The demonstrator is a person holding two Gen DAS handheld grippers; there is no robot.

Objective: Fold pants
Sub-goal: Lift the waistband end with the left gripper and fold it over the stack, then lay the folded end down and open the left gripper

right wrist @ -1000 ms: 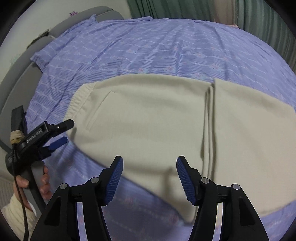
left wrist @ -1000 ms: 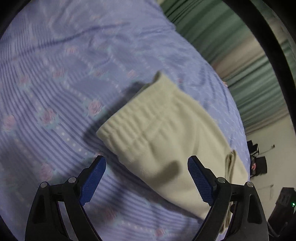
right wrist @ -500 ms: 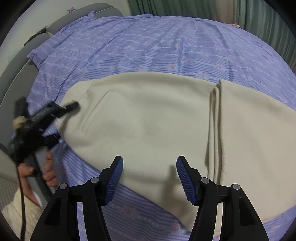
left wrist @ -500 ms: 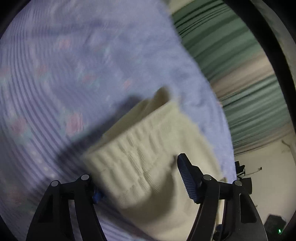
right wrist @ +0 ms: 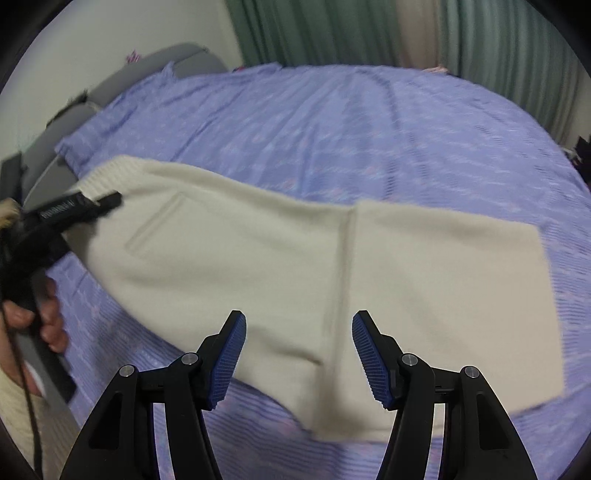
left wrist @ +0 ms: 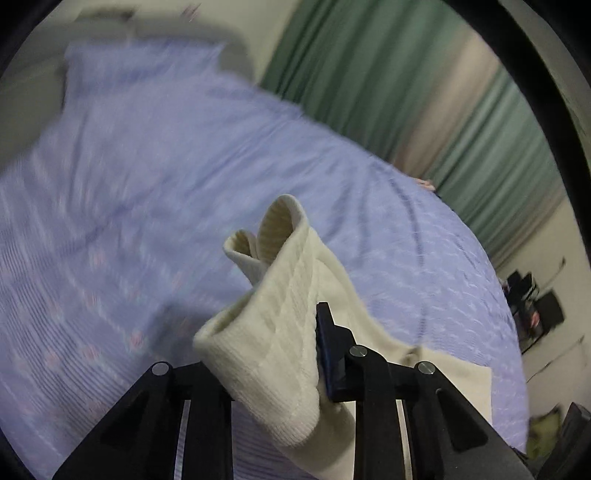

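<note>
Cream knit pants (right wrist: 280, 266) lie partly folded on the purple bed sheet (right wrist: 369, 122). My left gripper (left wrist: 273, 354) is shut on the ribbed waistband (left wrist: 269, 325) and holds it lifted off the sheet; the band bunches up between the jaws. In the right wrist view the left gripper (right wrist: 99, 201) shows at the far left, gripping the waistband corner. My right gripper (right wrist: 299, 354) is open and empty, hovering over the near edge of the pants by the fold line (right wrist: 347, 266).
Green and beige curtains (right wrist: 369, 33) hang behind the bed. A grey headboard (right wrist: 122, 81) is at the left. Dark furniture (left wrist: 535, 306) stands on the floor beyond the bed's right edge.
My left gripper moved onto the waistband, closed on it and lifted it off the sheet. The right gripper stayed open and shifted a little over the pants.
</note>
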